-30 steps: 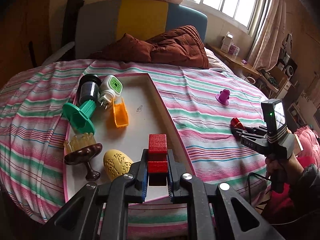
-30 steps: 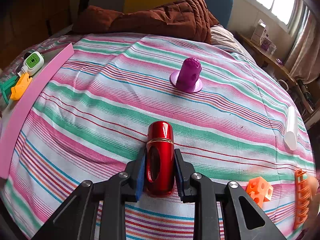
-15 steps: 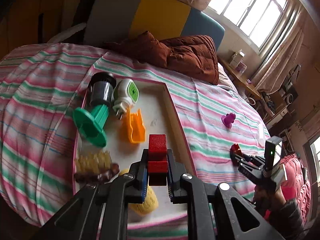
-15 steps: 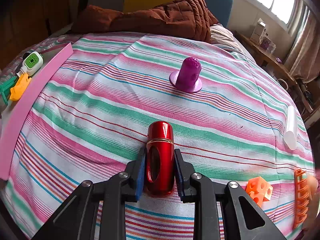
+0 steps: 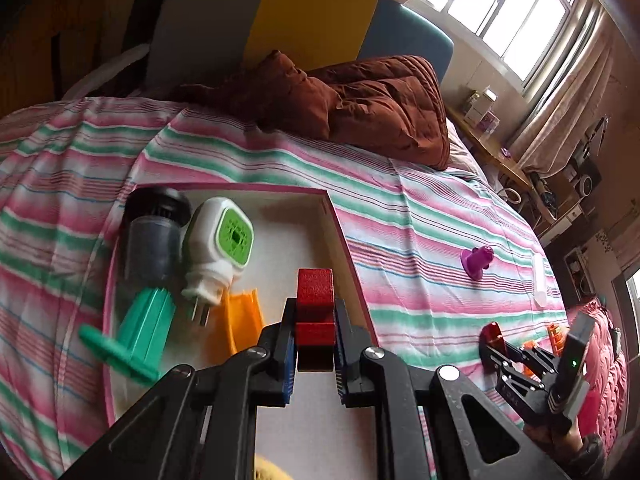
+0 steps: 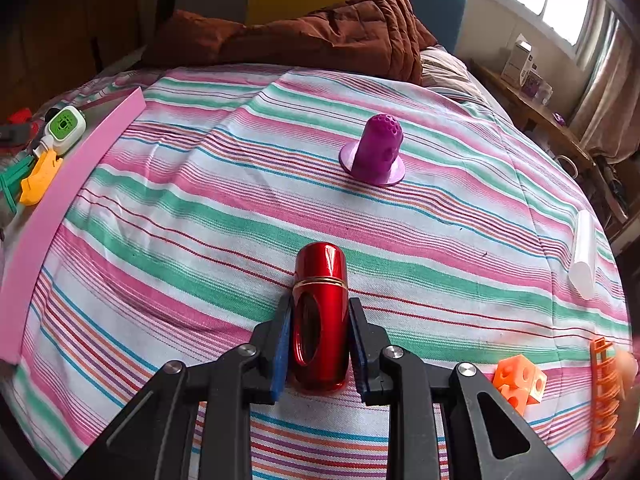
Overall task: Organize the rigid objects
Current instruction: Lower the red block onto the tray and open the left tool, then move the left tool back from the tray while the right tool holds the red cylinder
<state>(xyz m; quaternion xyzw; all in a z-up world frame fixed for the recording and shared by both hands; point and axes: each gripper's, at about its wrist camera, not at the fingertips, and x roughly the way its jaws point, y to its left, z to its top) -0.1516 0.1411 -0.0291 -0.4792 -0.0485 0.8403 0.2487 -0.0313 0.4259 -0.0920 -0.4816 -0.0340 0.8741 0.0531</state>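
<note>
Left gripper: jaws clamped on red block, held up over the pink tray. Right gripper: low and level at the bedspread, jaws clamped on red metal cylinder. Right hand barely visible below its handle in left view.
</note>
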